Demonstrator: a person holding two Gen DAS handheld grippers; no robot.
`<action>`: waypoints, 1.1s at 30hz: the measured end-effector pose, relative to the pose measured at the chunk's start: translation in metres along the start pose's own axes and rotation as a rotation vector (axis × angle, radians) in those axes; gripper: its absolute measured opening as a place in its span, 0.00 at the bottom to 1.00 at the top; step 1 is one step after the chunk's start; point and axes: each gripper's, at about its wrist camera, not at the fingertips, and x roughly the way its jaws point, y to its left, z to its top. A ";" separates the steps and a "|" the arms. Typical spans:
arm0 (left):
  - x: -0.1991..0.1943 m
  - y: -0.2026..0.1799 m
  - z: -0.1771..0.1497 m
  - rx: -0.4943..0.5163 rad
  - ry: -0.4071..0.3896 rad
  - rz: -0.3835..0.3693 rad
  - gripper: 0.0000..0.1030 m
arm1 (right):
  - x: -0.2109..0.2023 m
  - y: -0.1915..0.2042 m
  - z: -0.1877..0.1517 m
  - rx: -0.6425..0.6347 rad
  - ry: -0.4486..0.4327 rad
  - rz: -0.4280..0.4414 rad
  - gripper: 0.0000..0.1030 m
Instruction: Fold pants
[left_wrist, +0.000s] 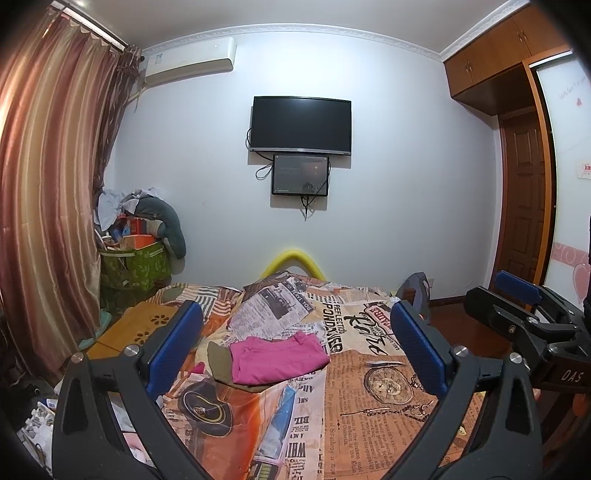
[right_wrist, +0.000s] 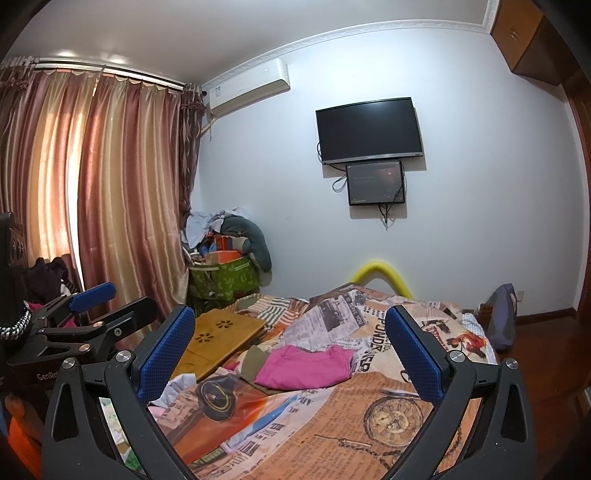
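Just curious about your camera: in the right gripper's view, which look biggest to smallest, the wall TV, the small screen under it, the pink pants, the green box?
1. Pink pants, though nearness flatters them
2. Wall TV, close behind
3. Green box
4. Small screen

olive garment (left_wrist: 218, 363): mostly under pink pants (left_wrist: 277, 356) | small screen (left_wrist: 300, 174): text unreadable
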 end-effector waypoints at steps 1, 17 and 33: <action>0.000 0.000 0.000 0.000 0.000 0.000 1.00 | 0.000 0.000 0.000 0.001 0.000 0.001 0.99; 0.000 -0.001 0.000 0.005 0.001 -0.007 1.00 | -0.001 0.000 -0.002 0.003 0.005 0.001 0.99; 0.000 0.003 -0.001 -0.008 0.016 -0.024 1.00 | 0.000 -0.001 -0.002 0.003 0.007 0.004 0.99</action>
